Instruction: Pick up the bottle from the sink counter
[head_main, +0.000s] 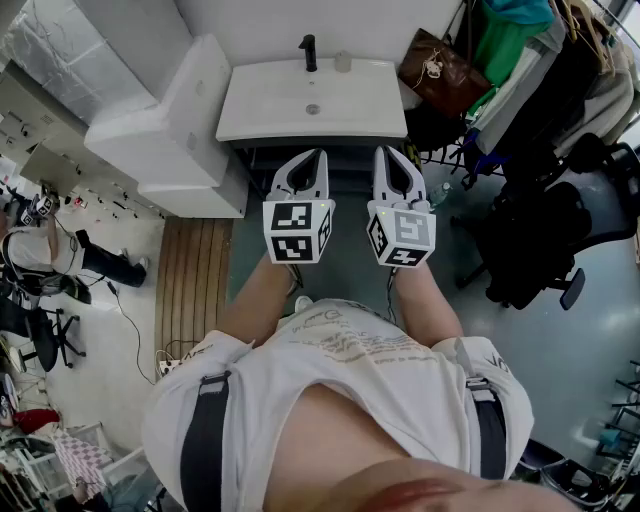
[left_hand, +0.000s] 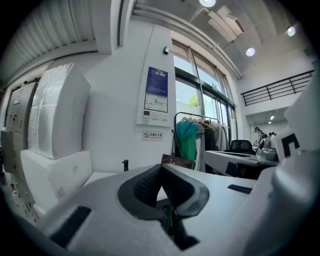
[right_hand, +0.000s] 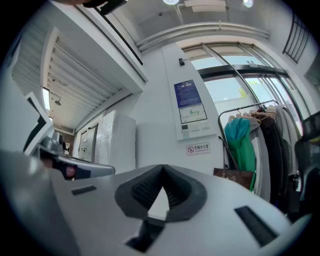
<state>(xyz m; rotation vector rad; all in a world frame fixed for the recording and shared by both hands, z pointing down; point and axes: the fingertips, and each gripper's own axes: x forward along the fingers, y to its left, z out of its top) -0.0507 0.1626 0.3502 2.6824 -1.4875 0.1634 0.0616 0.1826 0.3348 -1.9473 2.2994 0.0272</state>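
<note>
In the head view a white sink counter (head_main: 268, 112) stands in front of me, with a black faucet (head_main: 309, 50) at its back edge. A small pale bottle (head_main: 343, 62) stands just right of the faucet. My left gripper (head_main: 319, 155) and right gripper (head_main: 385, 152) are held side by side below the counter's front edge, well short of the bottle. Both point toward the sink, and both are shut and empty. In the left gripper view the jaws (left_hand: 161, 168) meet at a point and the faucet (left_hand: 125, 165) shows to their left. The right gripper's jaws (right_hand: 162, 168) also meet. Neither gripper view shows the bottle.
Large white blocks (head_main: 170, 130) stand left of the sink. A wooden slat mat (head_main: 195, 280) lies on the floor below them. Right of the sink are a brown bag (head_main: 440, 70), a clothes rack (head_main: 540, 50) and a black office chair (head_main: 540, 240).
</note>
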